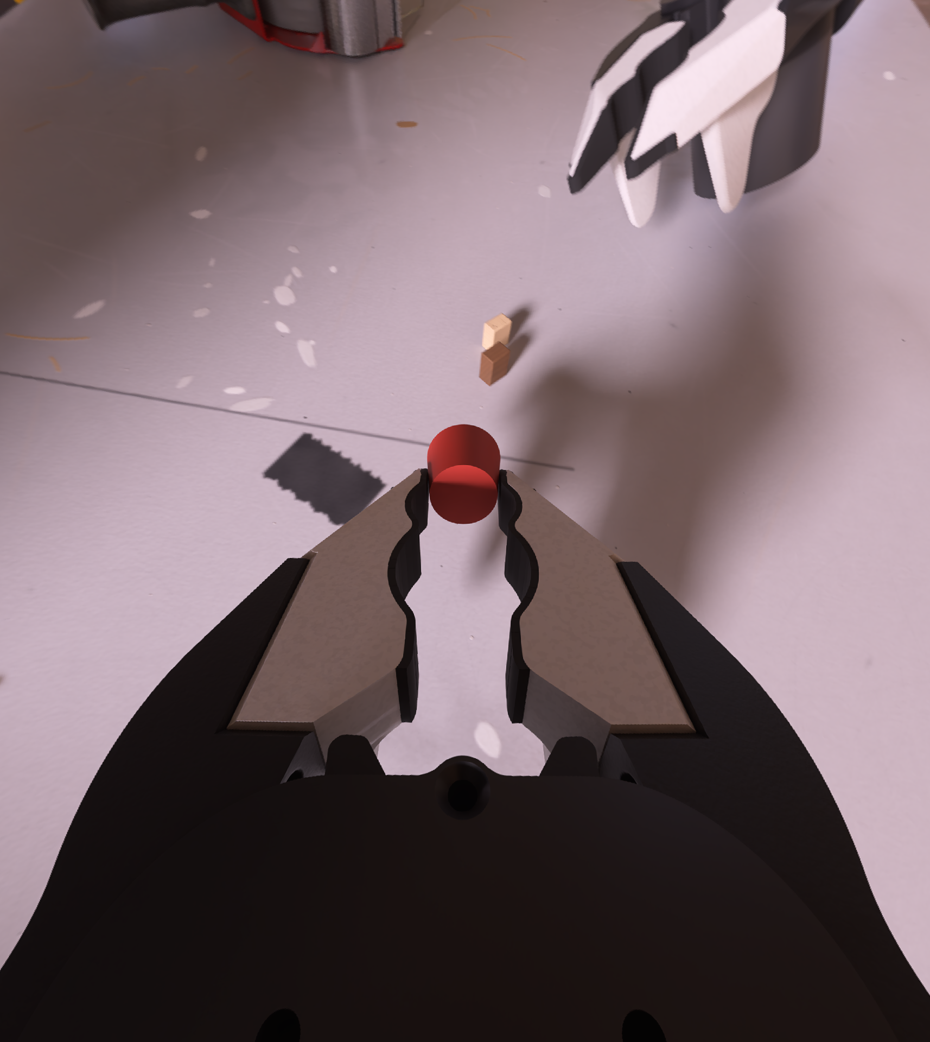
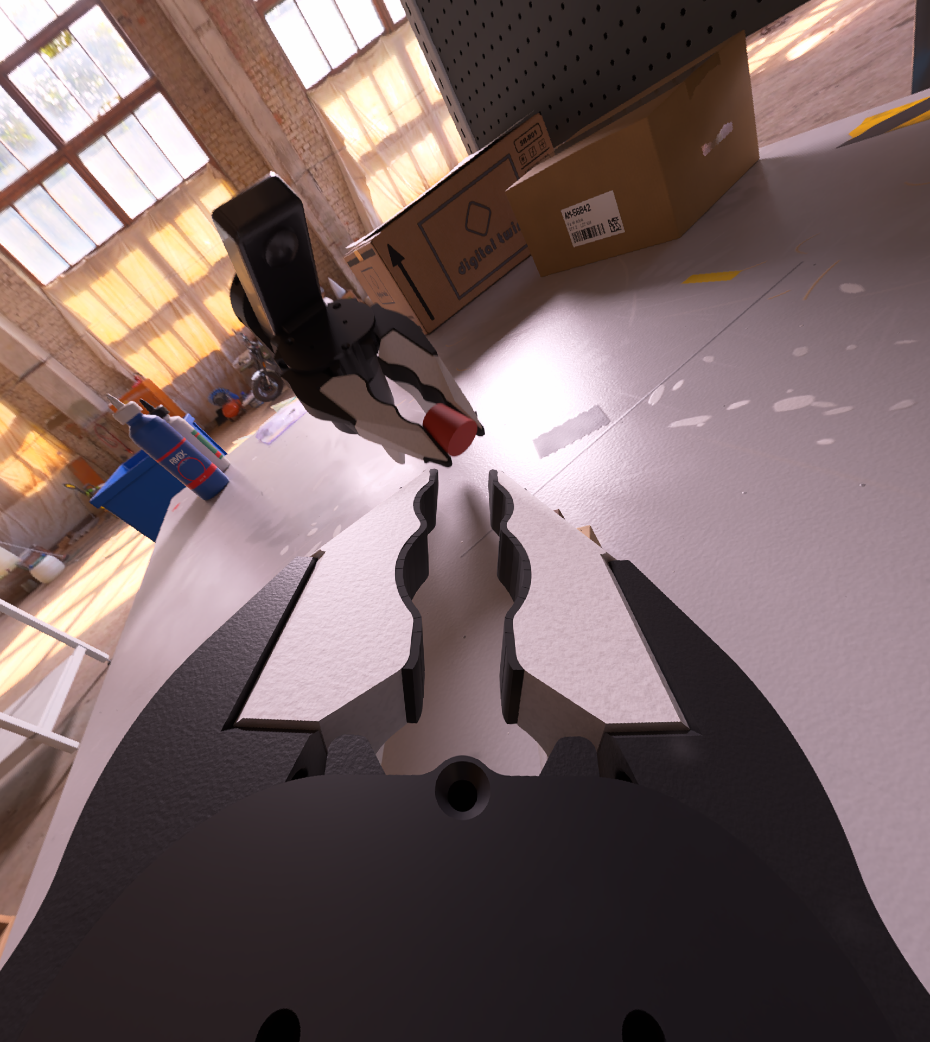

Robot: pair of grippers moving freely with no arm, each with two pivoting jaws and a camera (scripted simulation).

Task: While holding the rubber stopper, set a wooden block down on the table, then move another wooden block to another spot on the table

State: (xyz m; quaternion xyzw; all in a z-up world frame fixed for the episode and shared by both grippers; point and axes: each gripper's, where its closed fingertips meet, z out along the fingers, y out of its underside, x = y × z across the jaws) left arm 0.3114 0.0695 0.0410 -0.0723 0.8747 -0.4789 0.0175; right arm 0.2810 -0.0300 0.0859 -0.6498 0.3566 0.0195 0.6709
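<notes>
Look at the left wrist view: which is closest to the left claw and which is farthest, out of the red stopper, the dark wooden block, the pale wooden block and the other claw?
1. Red stopper, gripped at the left claw tips.
2. Dark wooden block, ahead on the table.
3. Pale wooden block, just behind the dark one.
4. Right claw, far upper right, above the table.

Sun is pouring through tall grid windows (image 2: 51, 129) upper left, warming brick walls (image 2: 181, 45); pegboard (image 2: 564, 56) and cardboard boxes (image 2: 637, 186) sitting upper right.

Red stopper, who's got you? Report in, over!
Left hand-held gripper shut on red stopper. Right hand-held gripper open, empty. Two wooden blocks, pale and brown, on table. Nothing blocking.
</notes>
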